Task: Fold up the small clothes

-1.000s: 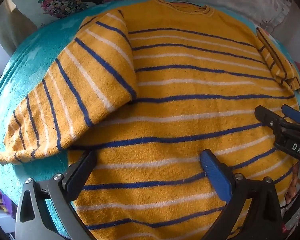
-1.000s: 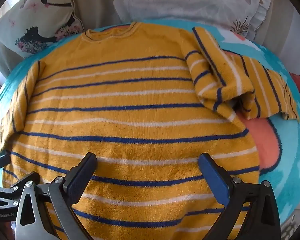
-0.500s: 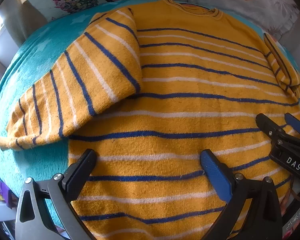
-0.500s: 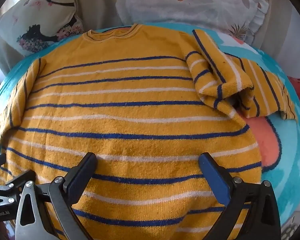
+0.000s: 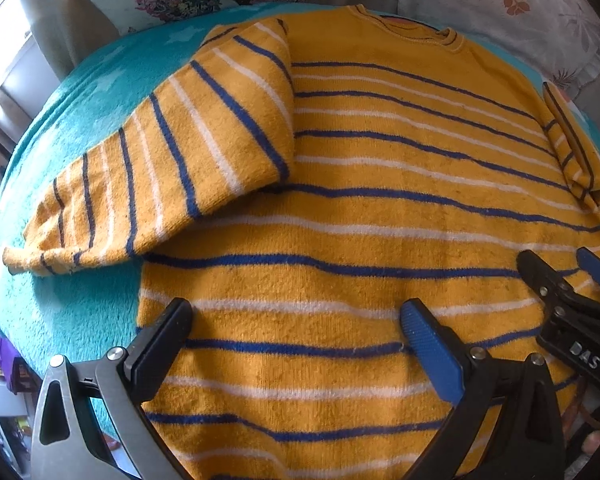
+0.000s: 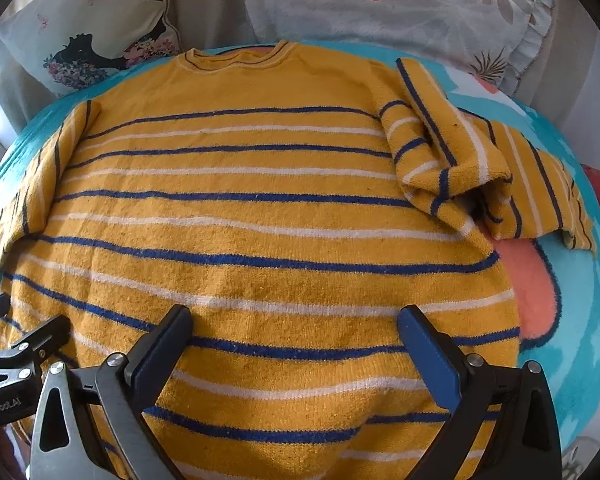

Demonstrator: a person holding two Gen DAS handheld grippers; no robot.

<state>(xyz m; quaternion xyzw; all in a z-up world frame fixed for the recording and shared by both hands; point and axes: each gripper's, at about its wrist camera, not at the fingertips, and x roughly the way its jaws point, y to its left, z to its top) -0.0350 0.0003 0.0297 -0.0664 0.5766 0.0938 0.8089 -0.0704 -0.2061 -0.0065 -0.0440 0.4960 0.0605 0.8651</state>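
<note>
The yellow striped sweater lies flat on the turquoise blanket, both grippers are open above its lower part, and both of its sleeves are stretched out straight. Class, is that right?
Not quite. The sweater does lie on the turquoise blanket, and the left gripper and right gripper are open, but the sleeves are not both straight: the right wrist view shows one sleeve bunched and folded over itself.

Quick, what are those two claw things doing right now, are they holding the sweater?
Left gripper: open, holding nothing, above the striped sweater.
Right gripper: open, holding nothing, also above the sweater.
</note>
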